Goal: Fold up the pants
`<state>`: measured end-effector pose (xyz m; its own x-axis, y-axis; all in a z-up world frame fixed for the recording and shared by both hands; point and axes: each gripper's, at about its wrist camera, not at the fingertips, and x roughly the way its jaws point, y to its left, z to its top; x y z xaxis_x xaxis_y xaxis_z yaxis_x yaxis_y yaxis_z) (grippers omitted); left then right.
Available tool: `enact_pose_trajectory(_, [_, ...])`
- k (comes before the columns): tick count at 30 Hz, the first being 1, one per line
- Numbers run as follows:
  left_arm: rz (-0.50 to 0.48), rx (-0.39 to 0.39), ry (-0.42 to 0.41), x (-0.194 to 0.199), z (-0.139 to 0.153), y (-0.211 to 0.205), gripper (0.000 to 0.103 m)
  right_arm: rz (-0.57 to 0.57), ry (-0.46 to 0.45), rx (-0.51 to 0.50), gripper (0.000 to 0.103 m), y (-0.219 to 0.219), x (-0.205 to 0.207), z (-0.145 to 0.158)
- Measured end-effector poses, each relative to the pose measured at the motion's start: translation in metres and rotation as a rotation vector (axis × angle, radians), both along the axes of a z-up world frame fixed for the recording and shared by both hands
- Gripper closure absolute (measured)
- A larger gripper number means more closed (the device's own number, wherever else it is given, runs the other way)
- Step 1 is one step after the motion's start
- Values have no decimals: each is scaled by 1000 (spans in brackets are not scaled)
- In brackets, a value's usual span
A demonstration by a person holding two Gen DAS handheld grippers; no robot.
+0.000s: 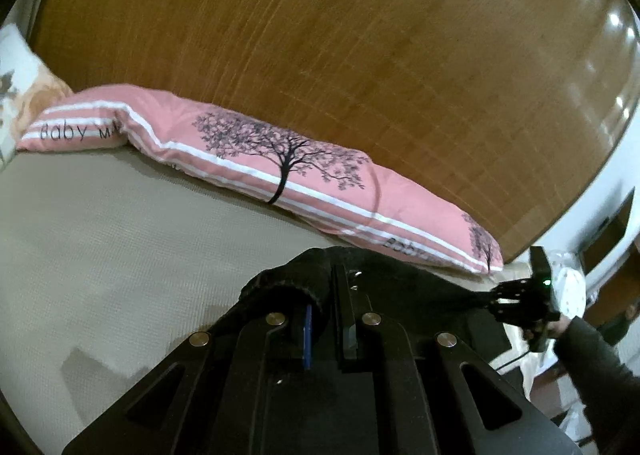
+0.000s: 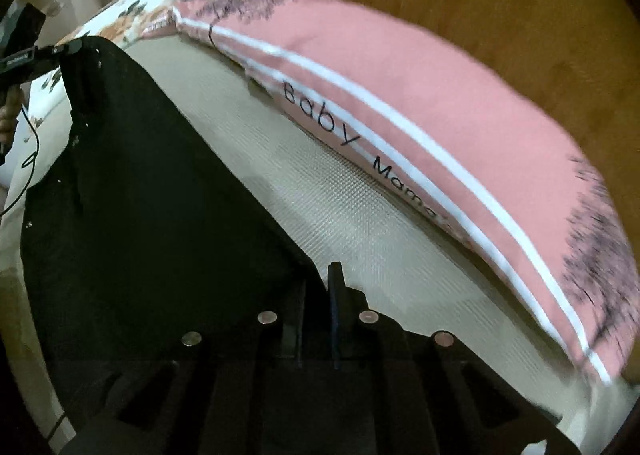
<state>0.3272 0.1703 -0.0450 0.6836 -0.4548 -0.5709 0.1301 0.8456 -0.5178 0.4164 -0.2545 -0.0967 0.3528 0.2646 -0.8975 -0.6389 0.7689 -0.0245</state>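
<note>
The black pants hang stretched between my two grippers above the beige bed. My left gripper is shut on one bunched corner of the pants. My right gripper is shut on the other corner, where the cloth edge runs into its jaws. In the left wrist view the right gripper shows at the far right with the pants pulled taut toward it. In the right wrist view the left gripper shows at the upper left, pinching the pants' far corner.
A long pink pillow with a tree print and white stripes lies along the wooden headboard; it also shows in the right wrist view. The beige bed sheet spreads below. A floral pillow lies at the far left.
</note>
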Motion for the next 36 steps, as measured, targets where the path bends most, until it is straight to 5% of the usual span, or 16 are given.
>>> enact_pose_trajectory(7, [-50, -22, -1, -58, 11, 1, 95, -101, -82, -27, 96, -19, -93, 28])
enact_pose_trajectory(13, [-103, 4, 41, -126, -2, 1, 94, -220, -64, 33, 96, -32, -188, 13])
enact_pose_trajectory(26, [-142, 277, 190, -194, -73, -20, 90, -420, 56, 118, 96, -30, -254, -55])
enact_pose_trajectory(31, [-108, 329, 224, -196, -70, -26, 80, -505, 31, 106, 88, -25, -256, -60])
enact_pose_trajectory(36, [-70, 368, 277, -205, -68, -24, 53, -581, 9, 148, 76, -31, -267, -52])
